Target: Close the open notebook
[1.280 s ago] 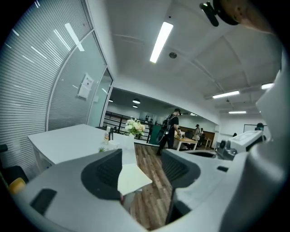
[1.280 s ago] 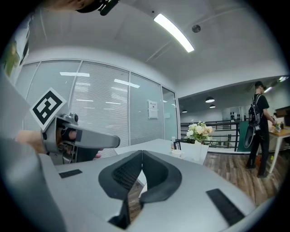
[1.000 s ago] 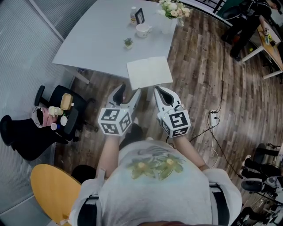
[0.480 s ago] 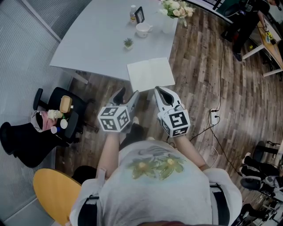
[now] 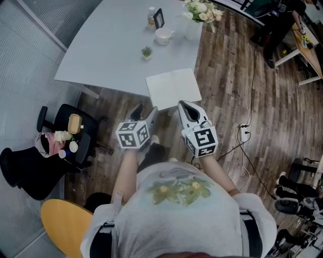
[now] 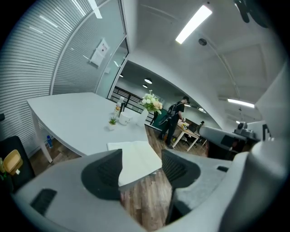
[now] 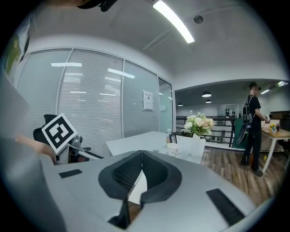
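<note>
Shift: Closing in on the table (image 5: 106, 48), the person is bringing the open notebook (image 5: 173, 88) nearer than a second ago.
Notebook: lying flat and open, overhanging the table's near edge, well apart from both grippers.
Left gripper (image 5: 145, 110): holding its jaws spread and empty, aiming at the notebook, probably readying to catch a cover.
Right gripper (image 5: 184, 107): keeping its jaws pressed together on nothing, likely for pushing pages.
Surface: carrying a mug (image 5: 164, 35), potted plant (image 5: 147, 51) and flowers (image 5: 198, 11) at the far end.
Room: showing a wood-plank floor (image 5: 237, 95) and a black office chair (image 5: 70, 131).
</note>
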The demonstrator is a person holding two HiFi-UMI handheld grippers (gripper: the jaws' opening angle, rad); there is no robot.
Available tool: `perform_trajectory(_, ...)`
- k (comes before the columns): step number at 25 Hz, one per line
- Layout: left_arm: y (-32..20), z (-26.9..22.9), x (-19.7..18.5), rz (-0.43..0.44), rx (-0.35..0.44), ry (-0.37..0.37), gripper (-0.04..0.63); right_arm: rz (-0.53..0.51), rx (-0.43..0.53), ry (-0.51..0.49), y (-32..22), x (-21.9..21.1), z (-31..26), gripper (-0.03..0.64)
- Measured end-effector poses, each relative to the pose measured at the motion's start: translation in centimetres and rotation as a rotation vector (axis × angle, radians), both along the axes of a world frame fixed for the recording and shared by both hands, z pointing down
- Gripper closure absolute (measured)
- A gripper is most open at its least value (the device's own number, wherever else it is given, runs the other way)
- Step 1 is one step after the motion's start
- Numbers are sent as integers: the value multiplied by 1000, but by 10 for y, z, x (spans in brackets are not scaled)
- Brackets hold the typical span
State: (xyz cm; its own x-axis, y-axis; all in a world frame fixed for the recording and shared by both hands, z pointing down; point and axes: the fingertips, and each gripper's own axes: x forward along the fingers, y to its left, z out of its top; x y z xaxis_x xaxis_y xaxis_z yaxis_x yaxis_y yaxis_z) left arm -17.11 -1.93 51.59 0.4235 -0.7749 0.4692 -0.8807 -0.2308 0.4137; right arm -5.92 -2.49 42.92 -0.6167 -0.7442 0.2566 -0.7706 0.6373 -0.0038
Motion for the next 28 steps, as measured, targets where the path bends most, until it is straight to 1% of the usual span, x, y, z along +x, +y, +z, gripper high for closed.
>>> perform_trajectory(3,-4,13,-2,18,-23,-13,342,7,-2,9,-4,-4,2,598)
perform_trajectory(12,-15,50,-9,76,-103,-9,342,51,-18,31,-16,-11,8,598)
perform_trajectory(25,-33,93,-28,117,-203,33,342,112,-46,47,-34,-26,22,598)
perform_trajectory(28,-34,102,-30,118,-222,53,342,119,-52,54,-35,-29,26,598)
